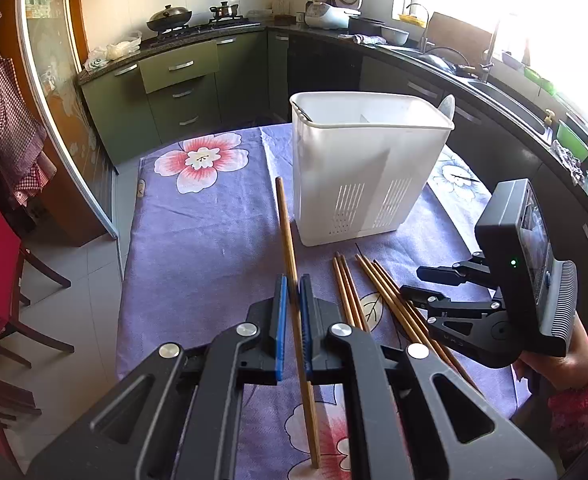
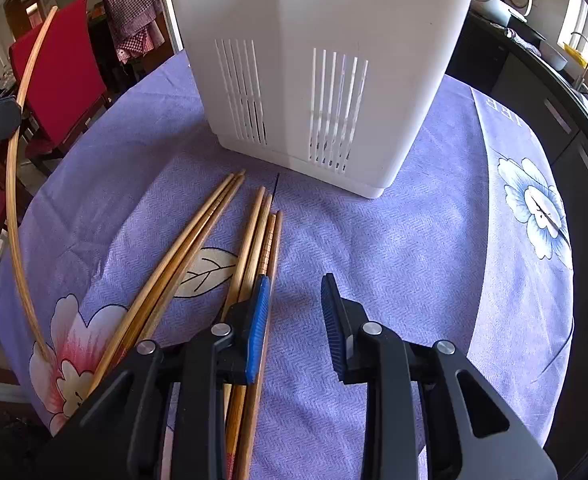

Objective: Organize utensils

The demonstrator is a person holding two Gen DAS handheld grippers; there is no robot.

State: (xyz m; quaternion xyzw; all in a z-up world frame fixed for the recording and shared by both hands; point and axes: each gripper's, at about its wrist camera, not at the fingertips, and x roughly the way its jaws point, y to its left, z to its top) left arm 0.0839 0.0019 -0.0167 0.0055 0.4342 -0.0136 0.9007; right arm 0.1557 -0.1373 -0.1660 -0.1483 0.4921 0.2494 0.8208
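Chopsticks: about seven loose ones on the purple floral tablecloth, kitchen table, just before one white utensil holder. Left gripper pinches one chopstick; right gripper spread, nothing between pads.

From my remote seat, daylight floods in through the window at upper right of the left wrist view, blown out to pure white with glare spilling along the counter beneath. The white utensil holder glows evenly and casts a soft shadow on the purple cloth covering the desk. Both fisheye views bend straight lines hard toward dark, vignetted corners. Focus is crisp at centre; the nearest black parts of the tongs look slightly soft.
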